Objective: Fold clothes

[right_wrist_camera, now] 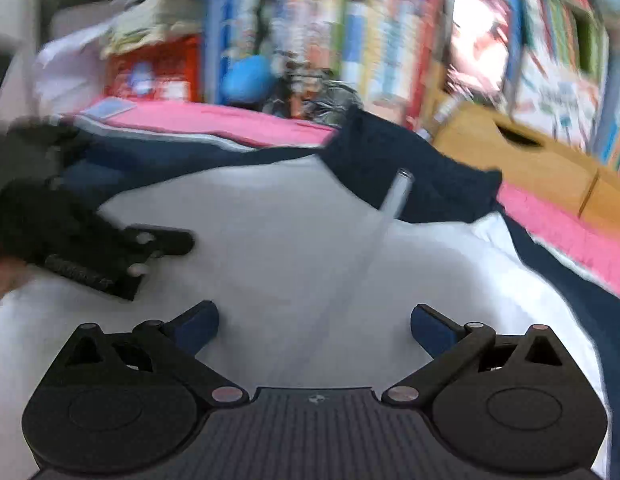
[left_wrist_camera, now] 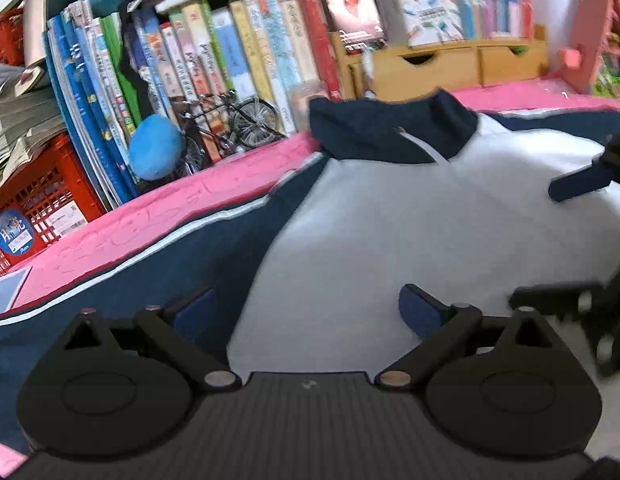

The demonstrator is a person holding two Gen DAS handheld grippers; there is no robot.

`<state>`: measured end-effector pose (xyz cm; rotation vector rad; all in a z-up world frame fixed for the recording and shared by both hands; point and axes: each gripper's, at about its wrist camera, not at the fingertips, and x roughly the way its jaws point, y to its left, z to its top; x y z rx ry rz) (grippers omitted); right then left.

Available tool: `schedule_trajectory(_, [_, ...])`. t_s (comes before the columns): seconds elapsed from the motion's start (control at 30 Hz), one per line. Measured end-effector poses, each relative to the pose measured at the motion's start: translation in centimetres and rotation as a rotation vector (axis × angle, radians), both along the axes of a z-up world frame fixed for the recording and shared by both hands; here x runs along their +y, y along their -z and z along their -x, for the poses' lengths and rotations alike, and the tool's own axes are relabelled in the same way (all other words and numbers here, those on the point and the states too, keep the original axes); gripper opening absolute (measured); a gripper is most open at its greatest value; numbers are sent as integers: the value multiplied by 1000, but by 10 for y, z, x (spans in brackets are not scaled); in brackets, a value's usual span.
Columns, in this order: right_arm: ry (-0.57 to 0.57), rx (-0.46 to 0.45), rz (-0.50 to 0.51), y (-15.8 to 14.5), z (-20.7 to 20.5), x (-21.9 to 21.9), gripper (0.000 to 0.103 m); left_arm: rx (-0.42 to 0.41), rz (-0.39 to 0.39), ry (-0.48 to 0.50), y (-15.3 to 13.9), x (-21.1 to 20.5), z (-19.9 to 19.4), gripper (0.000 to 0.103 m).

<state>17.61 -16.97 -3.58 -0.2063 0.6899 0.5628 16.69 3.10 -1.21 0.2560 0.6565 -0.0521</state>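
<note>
Left wrist view: a white and navy jacket [left_wrist_camera: 390, 216] is seen spread flat on a pink mat [left_wrist_camera: 158, 216], its navy collar [left_wrist_camera: 390, 128] at the far side and a navy sleeve [left_wrist_camera: 150, 264] stretched out to the left along the mat. The left gripper [left_wrist_camera: 306, 312] is held over the white body panel with its jaws spread wide and nothing between them. The right gripper [right_wrist_camera: 314, 320] is likewise wide apart and empty, poised above the same white panel near the zip line [right_wrist_camera: 374, 236]; its own view is heavily smeared.

The step in hand is judged to be a pause between folds: the garment is laid out, neither tool grips cloth, and a fresh hold has to be chosen. For the next move, an edge would probably have to be pinched, most likely the left sleeve or a side of the body, and carried across toward the middle. A firm bite on a single layer is called for, since the fabric looks smooth and could slip or drag the layer under it.

Around the mat, a row of books [left_wrist_camera: 230, 60] is stood along the far side, with a small model bicycle [left_wrist_camera: 238, 124] and a blue plush toy [left_wrist_camera: 154, 148] just beside the mat's far edge, a red crate [left_wrist_camera: 42, 200] to the far left and wooden drawers [left_wrist_camera: 450, 64] to the far right. The two tools are close together over the jacket, so each could get in the other's way. The bicycle and toy sit near the left sleeve and could be knocked by a wide swing.
</note>
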Motion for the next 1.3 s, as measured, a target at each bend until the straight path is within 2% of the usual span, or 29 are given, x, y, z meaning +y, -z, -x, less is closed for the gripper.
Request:
schedule_trajectory(0.1, [192, 8, -6, 3, -48, -23, 102, 1, 29, -49, 5, 12, -21, 103])
schedule_trajectory(0.23, [437, -5, -3, 7, -112, -56, 103, -4, -3, -152, 12, 17, -58, 103])
schedule_trajectory(0.4, [564, -1, -4, 15, -163, -85, 103, -20, -57, -244, 17, 30, -94, 103])
schedule_trajectory(0.5, [591, 0, -12, 20, -184, -96, 103, -15, -86, -284, 20, 36, -109, 103])
schedule_trajectory(0.67, [661, 3, 5, 26, -212, -104, 103, 7, -10, -338, 19, 52, -122, 103])
schedule_trajectory(0.77, [680, -10, 44, 20, -194, -98, 103, 3, 10, -350, 15, 59, -111, 101])
schedule_trajectory(0.8, [673, -13, 43, 16, -184, -97, 103, -5, 38, -352, 10, 63, -102, 98])
schedule_trajectory(0.9, [514, -46, -36, 0, -136, -93, 103, -35, 133, -309, -8, 66, -61, 98])
schedule_trajectory(0.93, [457, -32, -54, -3, -119, -91, 103, -46, 154, -282, -15, 64, -45, 98])
schedule_trajectory(1.0, [337, -2, -88, -10, -84, -85, 103, -72, 169, -196, -28, 53, -7, 99])
schedule_trajectory(1.13, [-31, 87, -124, -11, 16, -63, 103, -105, 160, 5, -45, 25, 71, 100])
schedule_trajectory(1.2, [-259, 40, -103, -9, 78, -50, 103, -110, 152, 118, -48, 13, 107, 100])
schedule_trajectory(1.3, [-522, -138, -1, -4, 165, -43, 103, -123, 109, 282, -49, -4, 163, 101])
